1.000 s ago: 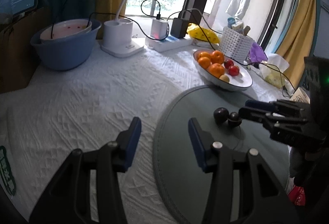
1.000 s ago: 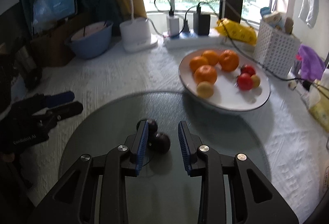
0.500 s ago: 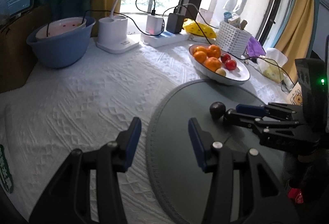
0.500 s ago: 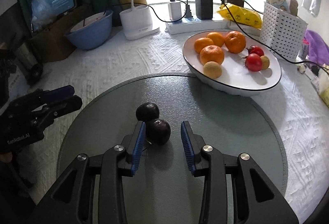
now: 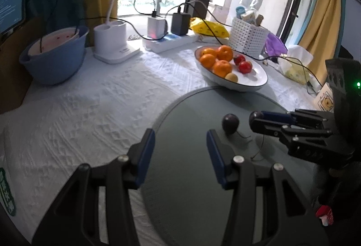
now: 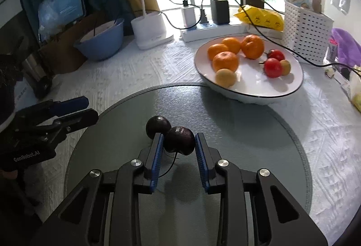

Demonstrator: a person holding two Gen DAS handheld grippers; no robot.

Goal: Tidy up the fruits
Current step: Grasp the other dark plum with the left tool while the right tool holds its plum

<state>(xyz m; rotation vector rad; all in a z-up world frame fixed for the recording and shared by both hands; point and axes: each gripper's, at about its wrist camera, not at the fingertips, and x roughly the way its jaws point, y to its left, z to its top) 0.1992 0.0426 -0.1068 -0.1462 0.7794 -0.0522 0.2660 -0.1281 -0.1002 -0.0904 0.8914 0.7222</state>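
Note:
Two dark plums lie on the round grey mat [image 6: 237, 144]. My right gripper [image 6: 179, 144] is shut on the nearer plum [image 6: 179, 140], its blue pads touching both sides. The other plum [image 6: 158, 126] sits just behind and left, touching it; it also shows in the left wrist view [image 5: 230, 123]. My left gripper [image 5: 180, 151] is open and empty, low over the mat's left edge. A white plate [image 6: 259, 90] at the back right holds oranges [image 6: 225, 61], red tomatoes [image 6: 272, 67] and small yellow fruits [image 6: 225, 77].
A blue bowl [image 5: 53, 61] stands at the back left. A white lamp base [image 5: 112, 42], a power strip [image 5: 171, 41] with chargers and cables, a yellow bag [image 5: 208, 28] and a white basket [image 5: 248, 37] line the window side. The white cloth [image 5: 90, 110] covers the table.
My right gripper has closed its jaws onto the nearer plum. The left gripper has stayed open and shifted a little.

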